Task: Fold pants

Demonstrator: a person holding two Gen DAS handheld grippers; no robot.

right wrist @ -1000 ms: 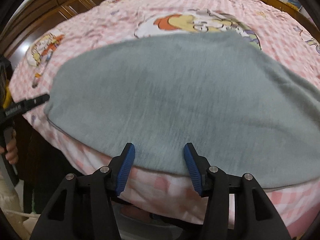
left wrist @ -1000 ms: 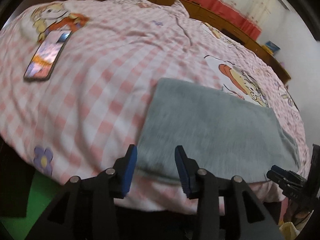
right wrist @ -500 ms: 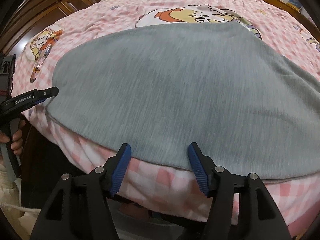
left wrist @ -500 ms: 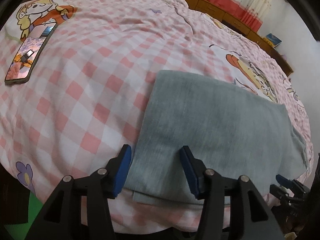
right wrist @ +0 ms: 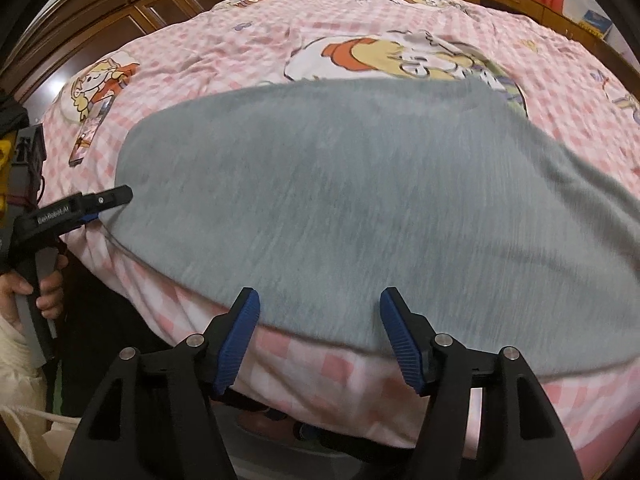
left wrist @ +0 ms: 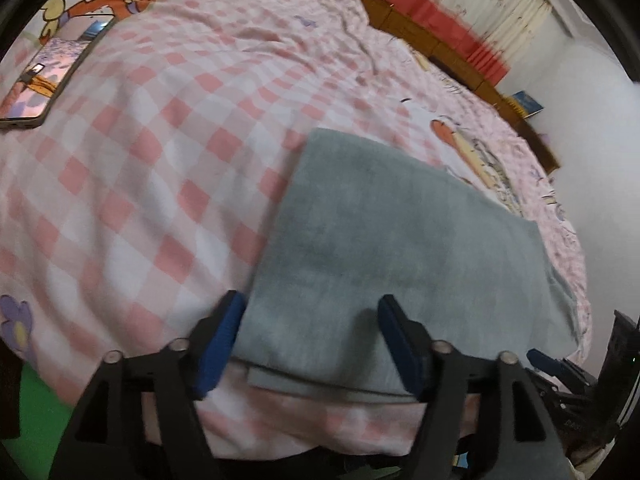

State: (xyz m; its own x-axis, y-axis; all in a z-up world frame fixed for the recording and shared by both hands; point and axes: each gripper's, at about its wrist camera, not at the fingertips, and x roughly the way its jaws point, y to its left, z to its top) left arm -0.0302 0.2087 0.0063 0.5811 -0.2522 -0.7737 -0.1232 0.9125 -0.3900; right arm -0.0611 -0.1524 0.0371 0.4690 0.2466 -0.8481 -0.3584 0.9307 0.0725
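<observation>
Grey pants lie folded flat in layers on the pink checked bedspread, near the bed's front edge. My left gripper is open, its blue pads either side of the pants' near left corner. My right gripper is open over the near edge of the pants, further right. The left gripper also shows in the right wrist view, and the right gripper's tip shows in the left wrist view.
A phone lies on the bedspread at the far left. Wooden cabinets stand behind the bed, a wooden ledge with red curtains to the right. A hand holds the left gripper's handle.
Both grippers have moved forward over the pants' near edge and have opened wider. The pants have stayed flat on the bed.
</observation>
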